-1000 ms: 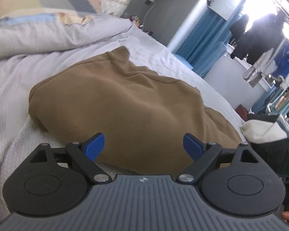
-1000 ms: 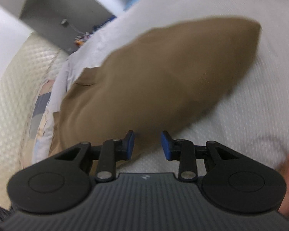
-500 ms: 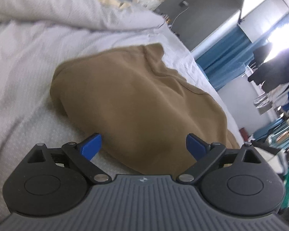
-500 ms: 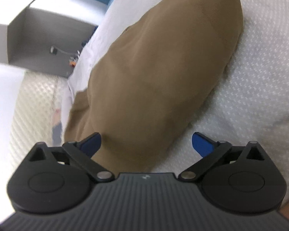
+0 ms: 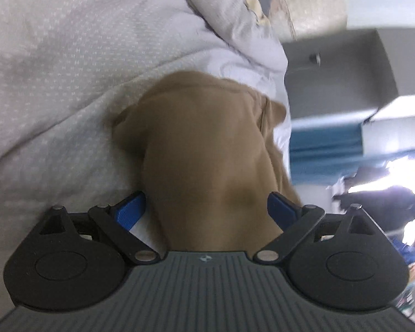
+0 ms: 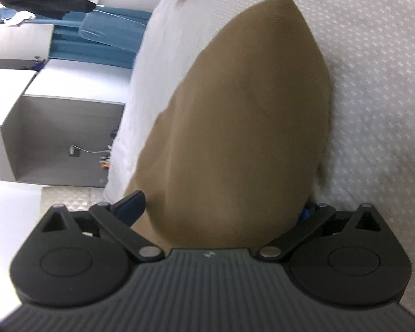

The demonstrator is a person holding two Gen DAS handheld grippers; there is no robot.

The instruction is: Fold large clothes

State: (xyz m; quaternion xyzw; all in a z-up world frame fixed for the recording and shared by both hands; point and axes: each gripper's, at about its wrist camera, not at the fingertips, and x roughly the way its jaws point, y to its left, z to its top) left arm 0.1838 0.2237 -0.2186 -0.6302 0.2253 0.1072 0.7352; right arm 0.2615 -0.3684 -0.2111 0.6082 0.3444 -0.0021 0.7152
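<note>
The brown garment (image 5: 207,152) is laid folded on the white bedspread (image 5: 55,83) of the bed. The left gripper (image 5: 206,207) is held spread wide, the garment's edge between its unpressed pads. The right gripper (image 6: 224,207) is likewise spread wide, its jaws having just been opening, the garment's edge between them.

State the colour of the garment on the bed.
Plain tan-brown garment, no pattern; clearest in the right wrist view.
</note>
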